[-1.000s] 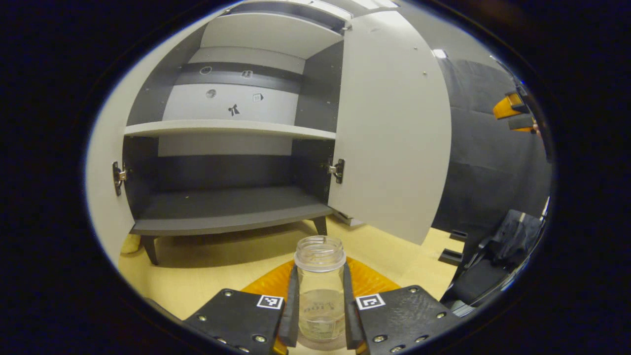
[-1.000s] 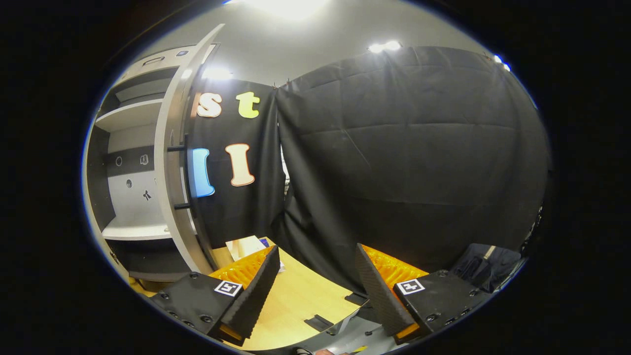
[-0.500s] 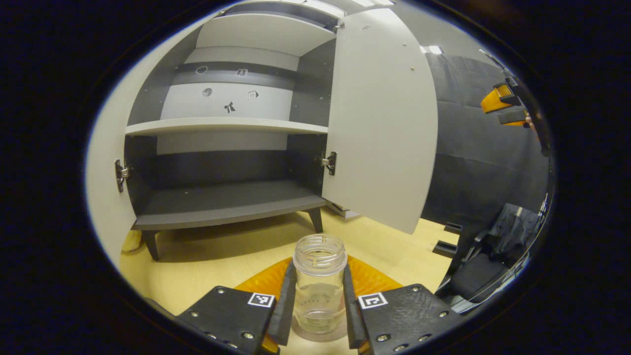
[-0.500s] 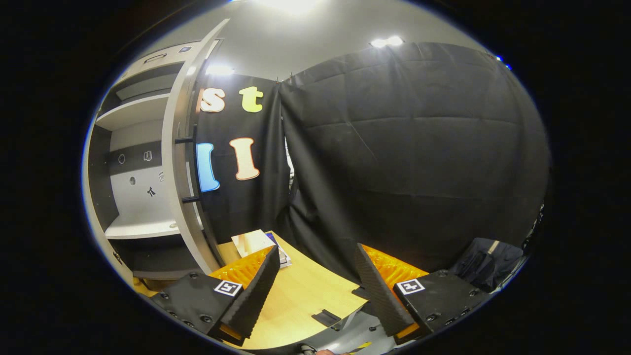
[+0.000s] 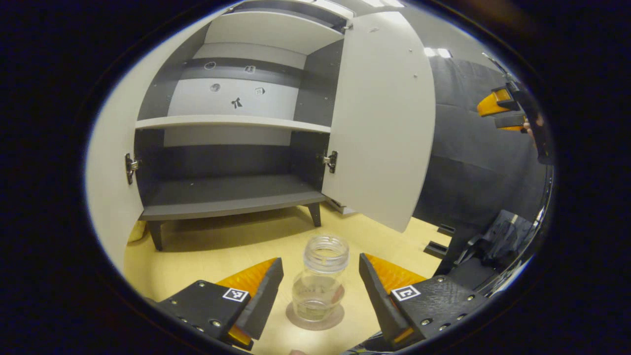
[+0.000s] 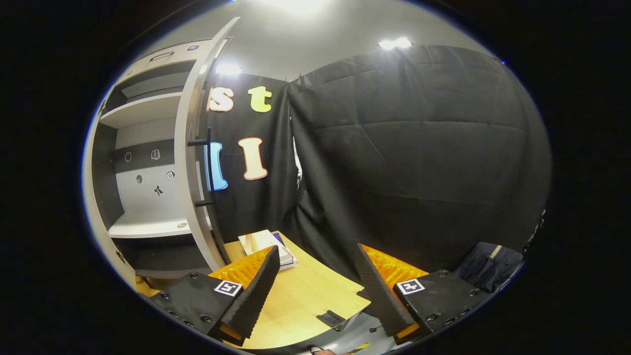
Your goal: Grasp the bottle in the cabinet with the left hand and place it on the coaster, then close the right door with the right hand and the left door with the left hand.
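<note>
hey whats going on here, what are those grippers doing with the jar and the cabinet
A person holds a gripper in each hand. The left gripper is open, its fingers either side of the clear bottle, which stands on the round coaster on the wooden table. The cabinet behind it has both doors open. The right gripper is open too, empty, near the right door, not touching it.

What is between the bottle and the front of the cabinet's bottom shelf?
In the left gripper view, bare table lies between the bottle and the cabinet's bottom shelf.
</note>
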Demonstrator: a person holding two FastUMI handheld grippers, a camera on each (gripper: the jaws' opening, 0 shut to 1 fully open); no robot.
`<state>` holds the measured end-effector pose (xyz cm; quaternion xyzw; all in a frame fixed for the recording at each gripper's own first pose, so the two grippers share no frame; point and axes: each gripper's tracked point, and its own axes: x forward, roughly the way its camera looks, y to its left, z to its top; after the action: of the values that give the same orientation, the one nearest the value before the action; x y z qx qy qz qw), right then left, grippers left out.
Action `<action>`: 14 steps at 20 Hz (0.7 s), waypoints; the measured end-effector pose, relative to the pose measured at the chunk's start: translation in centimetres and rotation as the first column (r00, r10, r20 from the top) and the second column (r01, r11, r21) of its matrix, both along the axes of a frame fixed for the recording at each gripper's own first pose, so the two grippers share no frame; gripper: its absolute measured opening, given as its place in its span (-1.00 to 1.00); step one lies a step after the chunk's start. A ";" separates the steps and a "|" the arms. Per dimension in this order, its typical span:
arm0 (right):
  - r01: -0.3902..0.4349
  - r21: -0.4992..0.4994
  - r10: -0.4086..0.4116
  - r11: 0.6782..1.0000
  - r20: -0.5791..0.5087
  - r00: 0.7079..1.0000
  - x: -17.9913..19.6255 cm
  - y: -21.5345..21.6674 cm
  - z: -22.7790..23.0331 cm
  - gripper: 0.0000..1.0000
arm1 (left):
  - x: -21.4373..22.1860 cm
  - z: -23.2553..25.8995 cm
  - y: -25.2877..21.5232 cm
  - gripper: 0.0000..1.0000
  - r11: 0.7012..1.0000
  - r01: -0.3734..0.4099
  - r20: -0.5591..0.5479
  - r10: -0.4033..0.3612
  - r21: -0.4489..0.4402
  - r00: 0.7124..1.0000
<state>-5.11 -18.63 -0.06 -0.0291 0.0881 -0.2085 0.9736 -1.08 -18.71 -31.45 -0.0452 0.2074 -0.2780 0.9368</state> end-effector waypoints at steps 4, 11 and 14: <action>-0.029 0.005 0.029 1.000 0.031 0.999 2.8 -1.2 0.7 0.96 | -1.8 4.4 3.2 0.78 0.997 -0.071 0.020 0.070 0.014 0.997; -0.175 -0.010 0.176 0.984 0.050 0.983 9.3 -2.9 1.8 0.86 | -1.0 14.1 8.6 0.77 0.928 -0.373 0.090 0.371 0.016 0.924; -0.246 -0.031 0.247 0.969 0.048 0.968 11.6 -3.3 2.2 0.95 | -0.6 18.7 10.9 0.77 0.862 -0.507 0.156 0.497 0.026 0.854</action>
<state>6.53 -21.93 2.18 -0.0465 0.0561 -0.0877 0.9935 -1.65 -7.77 -12.78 -0.0464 0.1294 -0.0195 0.9903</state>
